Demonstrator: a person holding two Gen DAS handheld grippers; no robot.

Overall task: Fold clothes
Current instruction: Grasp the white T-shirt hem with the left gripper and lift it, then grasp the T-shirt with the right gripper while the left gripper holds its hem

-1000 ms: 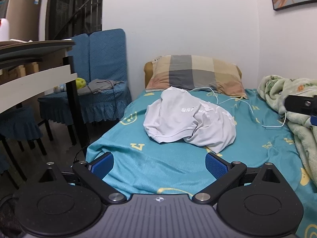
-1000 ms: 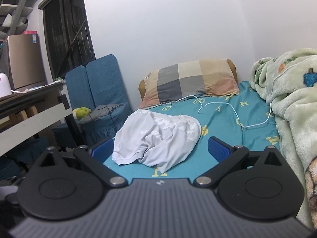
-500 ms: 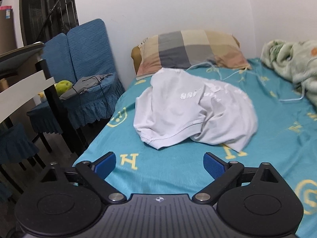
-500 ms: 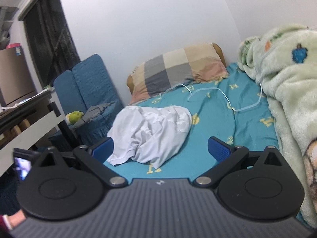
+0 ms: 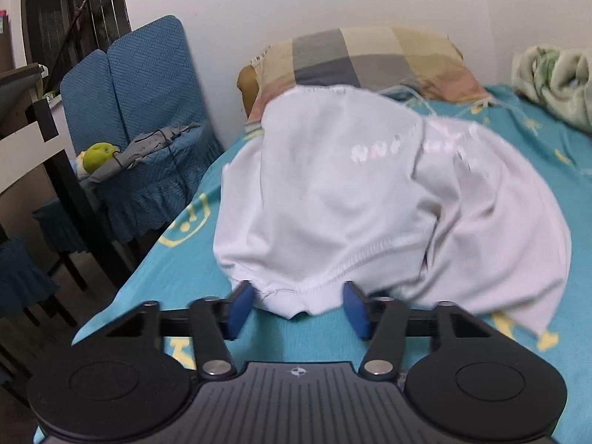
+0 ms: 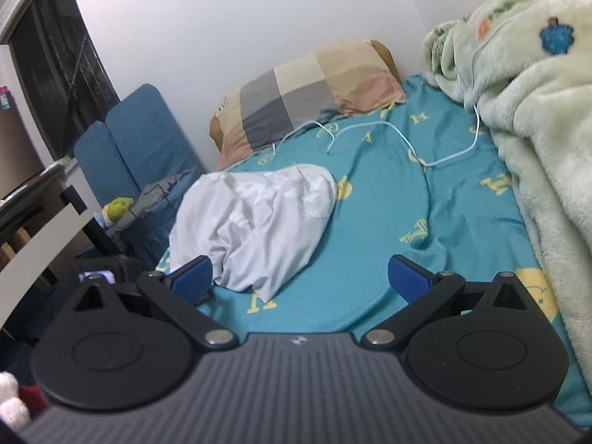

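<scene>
A crumpled white garment [image 5: 370, 203] lies in a heap on the teal bed sheet [image 5: 192, 270]. My left gripper [image 5: 298, 309] is open, its blue pads [image 5: 240, 307] on either side of the garment's near hem, partly narrowed around it. In the right wrist view the same garment [image 6: 259, 222] lies ahead and to the left. My right gripper [image 6: 299, 277] is wide open and empty above the sheet [image 6: 425, 222], its left pad [image 6: 192, 277] close to the garment's near edge.
A checked pillow [image 5: 370, 55] lies at the head of the bed against the wall. A pale green blanket [image 6: 536, 111] is piled along the right side. A white cable [image 6: 407, 140] loops over the sheet. Blue-covered chairs [image 5: 148, 111] and a dark table [image 5: 37, 148] stand left of the bed.
My left gripper moved forward to the garment's near hem and its jaws narrowed around it. My right gripper moved slightly forward and stays wide open.
</scene>
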